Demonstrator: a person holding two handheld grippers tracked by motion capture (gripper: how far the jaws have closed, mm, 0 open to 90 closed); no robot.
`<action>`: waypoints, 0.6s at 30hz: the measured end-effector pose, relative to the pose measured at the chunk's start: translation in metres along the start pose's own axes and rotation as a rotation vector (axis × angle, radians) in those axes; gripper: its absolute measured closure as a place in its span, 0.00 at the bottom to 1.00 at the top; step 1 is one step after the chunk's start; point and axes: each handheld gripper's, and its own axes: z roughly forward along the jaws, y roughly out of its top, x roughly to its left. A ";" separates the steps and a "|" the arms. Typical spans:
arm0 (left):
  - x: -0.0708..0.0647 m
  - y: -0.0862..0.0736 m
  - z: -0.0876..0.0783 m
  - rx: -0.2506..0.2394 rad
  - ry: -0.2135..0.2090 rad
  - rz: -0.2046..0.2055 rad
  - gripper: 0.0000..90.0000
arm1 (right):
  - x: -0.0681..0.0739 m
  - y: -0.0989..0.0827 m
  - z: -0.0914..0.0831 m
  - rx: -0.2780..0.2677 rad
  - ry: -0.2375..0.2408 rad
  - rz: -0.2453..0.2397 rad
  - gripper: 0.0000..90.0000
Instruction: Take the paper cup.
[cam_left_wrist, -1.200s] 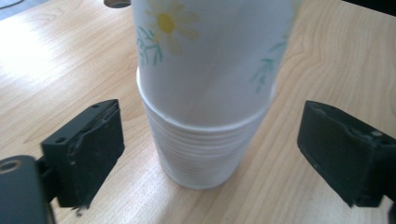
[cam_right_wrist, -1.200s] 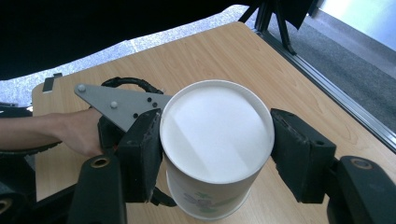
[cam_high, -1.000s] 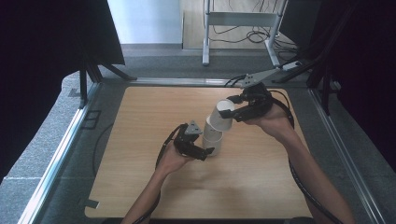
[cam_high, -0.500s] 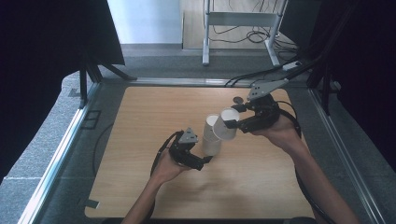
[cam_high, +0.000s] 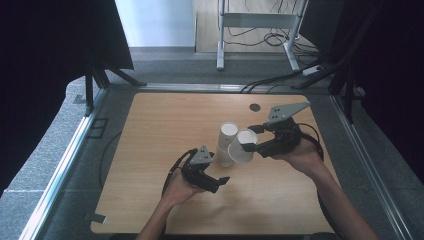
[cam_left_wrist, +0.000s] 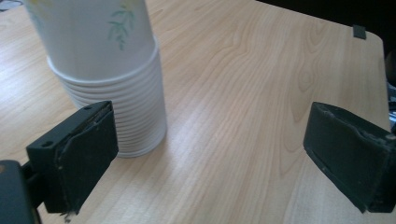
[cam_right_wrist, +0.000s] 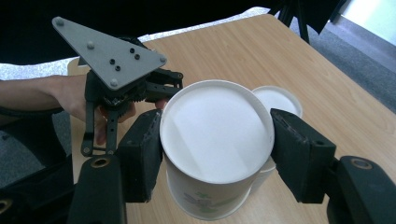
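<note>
Mid-counter (cam_high: 150, 150), right hand-held gripper (cam_right_wrist: 215, 154) clamped paper cup (cam_right_wrist: 215, 140); left hand-held gripper (cam_left_wrist: 210, 154) gaped apart; squeezing could crush it, or toppling cup stack (cam_left_wrist: 112, 79).

From above the near edge we look forward and down over the table (cam_high: 150, 130); our two gripper cameras sit close, both sharing the stacked cups (cam_left_wrist: 116, 93) with it.

Two handheld black two-jaw grippers: left gripper (cam_high: 223, 180) with square, scuffed, fraying pads (cam_left_wrist: 86, 154); right gripper (cam_high: 248, 146) of chunky blocks with round brass-ringed holes. Grey three-cornered plates on top, studded with small screws and rivets. Black cables trailing behind. Bare forearms, no sleeves.
</note>
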 end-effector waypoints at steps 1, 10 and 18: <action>-0.001 -0.001 0.000 0.003 -0.002 0.004 0.04 | 0.001 -0.002 0.001 0.000 0.003 0.002 0.41; -0.008 -0.011 0.007 0.004 -0.043 0.006 0.00 | 0.008 -0.023 0.016 -0.002 0.021 -0.001 0.41; -0.013 -0.017 0.012 0.009 -0.061 0.029 0.01 | 0.013 -0.043 0.031 -0.003 0.038 0.001 0.41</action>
